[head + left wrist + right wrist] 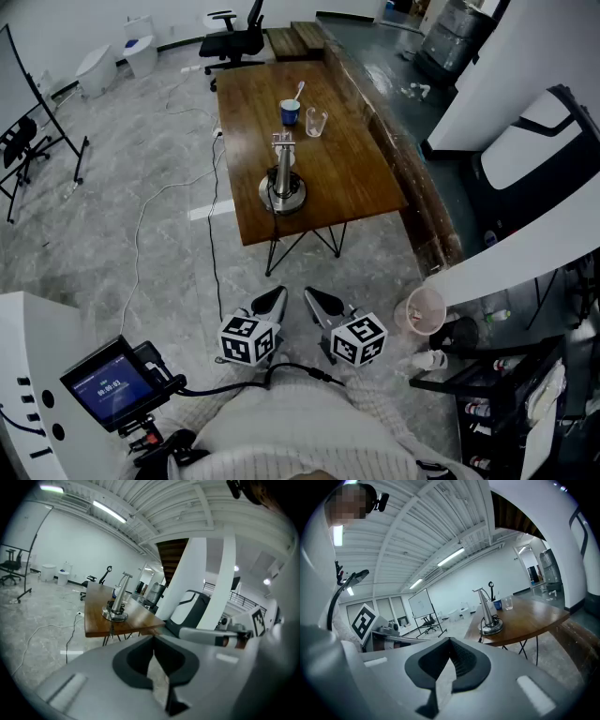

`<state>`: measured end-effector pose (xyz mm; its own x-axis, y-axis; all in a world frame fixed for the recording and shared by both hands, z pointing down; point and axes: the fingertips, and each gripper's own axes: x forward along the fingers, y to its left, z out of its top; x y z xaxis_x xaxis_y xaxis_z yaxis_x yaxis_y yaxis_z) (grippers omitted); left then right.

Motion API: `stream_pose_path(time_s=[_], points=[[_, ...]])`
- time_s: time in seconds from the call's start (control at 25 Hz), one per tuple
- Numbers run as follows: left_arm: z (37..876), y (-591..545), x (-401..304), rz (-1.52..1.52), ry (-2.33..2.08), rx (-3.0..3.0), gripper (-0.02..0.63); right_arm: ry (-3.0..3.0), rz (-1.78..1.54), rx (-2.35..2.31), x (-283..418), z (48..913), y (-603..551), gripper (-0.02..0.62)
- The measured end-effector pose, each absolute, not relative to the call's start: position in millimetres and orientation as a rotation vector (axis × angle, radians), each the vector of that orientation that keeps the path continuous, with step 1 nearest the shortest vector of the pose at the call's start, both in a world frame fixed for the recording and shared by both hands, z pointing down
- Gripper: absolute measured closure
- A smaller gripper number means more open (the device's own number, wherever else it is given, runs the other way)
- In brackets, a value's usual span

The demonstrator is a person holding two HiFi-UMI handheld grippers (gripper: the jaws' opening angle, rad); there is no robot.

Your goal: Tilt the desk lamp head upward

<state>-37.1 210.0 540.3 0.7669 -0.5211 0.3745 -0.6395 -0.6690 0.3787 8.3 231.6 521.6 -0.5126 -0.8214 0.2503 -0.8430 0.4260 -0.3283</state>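
A silver desk lamp (281,178) stands on a round base near the front end of a brown wooden table (347,178), its flat head (283,140) level on top of the stem. The lamp (117,603) shows far off in the left gripper view, and the lamp (486,613) shows likewise in the right gripper view. My left gripper (277,298) and right gripper (314,298) hang side by side close to my body, well short of the table. Both are shut with nothing between the jaws.
A blue cup (291,112) with a utensil and a clear glass (315,122) stand behind the lamp. A cable (211,234) trails from the table across the floor. A black office chair (234,39) sits beyond the table; white curved structures (525,234) and a cluttered rack (497,394) flank my right.
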Motion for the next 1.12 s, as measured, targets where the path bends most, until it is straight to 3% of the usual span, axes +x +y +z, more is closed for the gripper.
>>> stream_pose_path(time_s=[0.76,1.12], points=[[541.1,-67.5,13.7,0.412,-0.787,2.546,0.563,-2.557,0.607,1.614,64.6,499.6,-34.1,0.597],[555.6,-75.2,23.4,0.504,-0.758,2.566,0.486,-2.618,0.701,1.539,73.1,487.9,-55.5,0.597]])
